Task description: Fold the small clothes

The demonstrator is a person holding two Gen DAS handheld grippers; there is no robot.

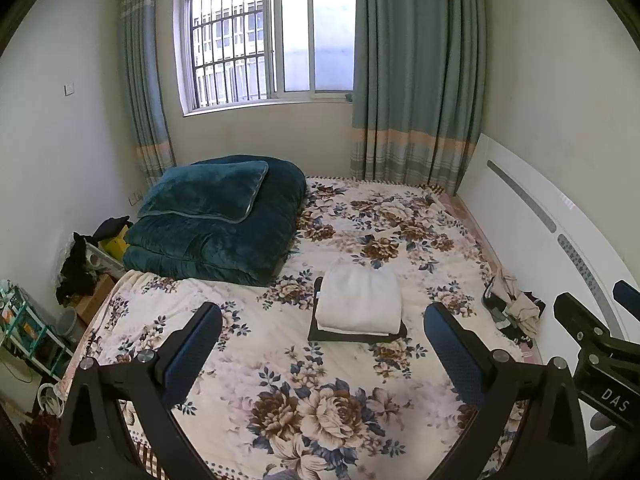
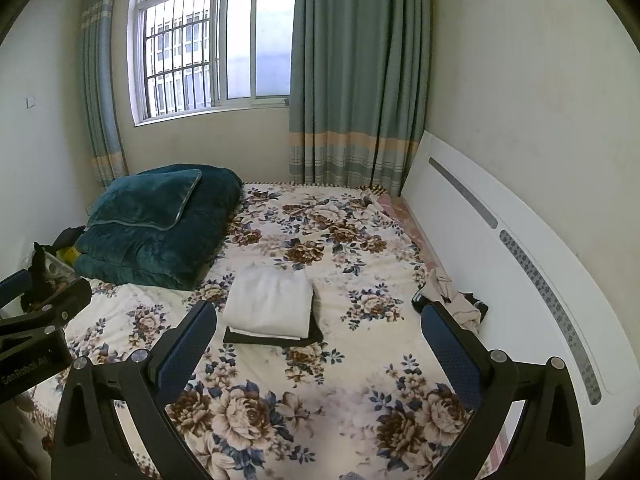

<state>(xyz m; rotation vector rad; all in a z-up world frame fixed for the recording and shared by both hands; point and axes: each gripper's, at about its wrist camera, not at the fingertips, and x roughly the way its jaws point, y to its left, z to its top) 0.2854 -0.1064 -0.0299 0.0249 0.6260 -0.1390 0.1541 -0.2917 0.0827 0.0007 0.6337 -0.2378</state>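
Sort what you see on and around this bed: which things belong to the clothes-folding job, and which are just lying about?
Job:
white folded garment
dark folded garment beneath it
unfolded clothes pile
left gripper, open
right gripper, open

Lying about:
teal quilt
curtains
headboard

"DAS" in white on the black body of the right gripper point(image 1: 612, 400), seen at the left wrist view's right edge; "GenRobot.AI" in faint print on the left gripper point(image 2: 28, 368) body, right wrist view's left edge
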